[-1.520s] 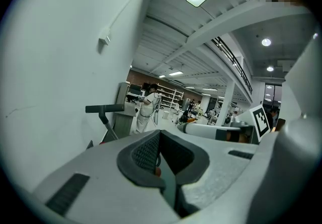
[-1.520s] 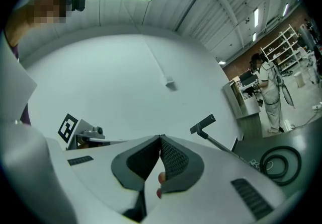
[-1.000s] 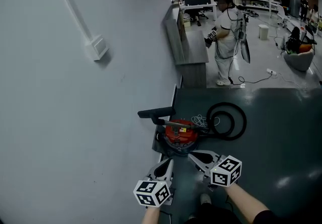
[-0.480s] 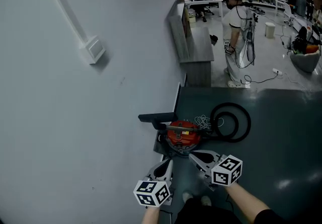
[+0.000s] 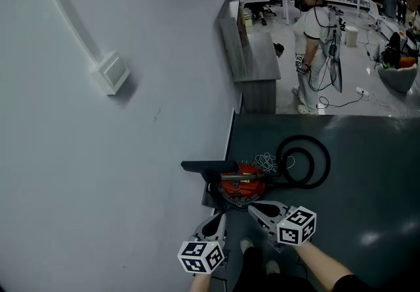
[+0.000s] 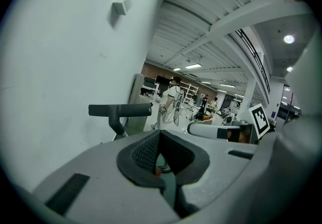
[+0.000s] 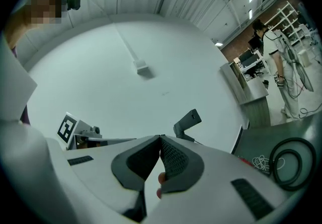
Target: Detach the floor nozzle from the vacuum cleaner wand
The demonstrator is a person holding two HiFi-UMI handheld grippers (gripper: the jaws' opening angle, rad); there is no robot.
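Observation:
A red canister vacuum stands on the dark floor next to the white wall. Its dark floor nozzle sticks out as a bar to the left on a short neck, and a grey wand lies across the canister. The nozzle also shows in the left gripper view and the right gripper view. My left gripper and right gripper are both shut and hold nothing. They hover just short of the canister without touching it. The black hose lies coiled to the right.
The white wall with a cable duct and junction box fills the left. A grey counter stands beyond the vacuum. A person stands farther back near shelves. A loose white cord lies by the hose.
Both grippers and the view have come closer to the vacuum, which now sits lower in the picture. The person in the background has stepped and turned.

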